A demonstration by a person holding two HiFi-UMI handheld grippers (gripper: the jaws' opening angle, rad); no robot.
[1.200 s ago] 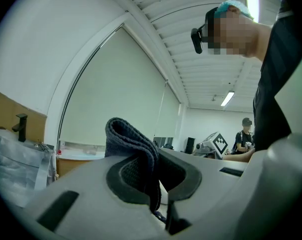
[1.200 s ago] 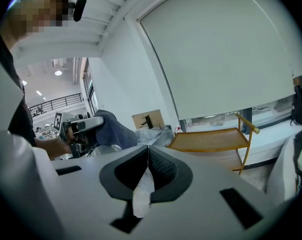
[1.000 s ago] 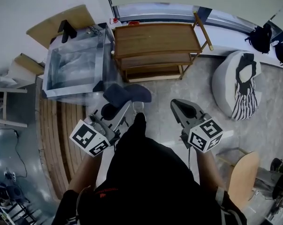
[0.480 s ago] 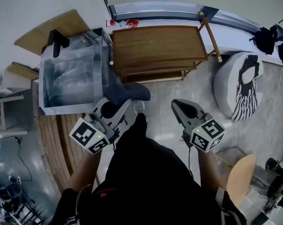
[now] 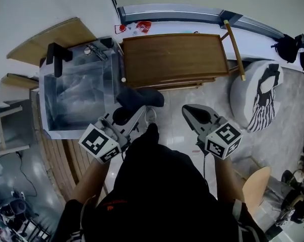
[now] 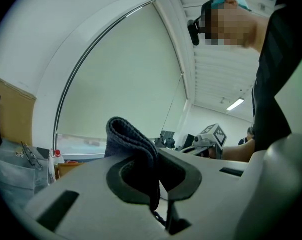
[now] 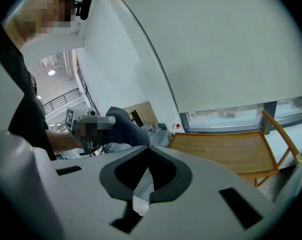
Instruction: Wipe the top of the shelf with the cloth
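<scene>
The left gripper (image 5: 129, 115) pinches the dark cloth (image 5: 140, 97) and holds it just short of the wooden shelf (image 5: 174, 58), ready to wipe its top; the right gripper (image 5: 193, 112), jaws pressed together on nothing, hangs alongside, likely just kept clear

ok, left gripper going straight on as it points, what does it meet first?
Probably the shelf, front-left part, cloth leading; left gripper height is unclear, so it may pass over the top.

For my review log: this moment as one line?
left tongs: shut on cloth | right tongs: shut, empty | shelf top: cloth not yet on it
</scene>
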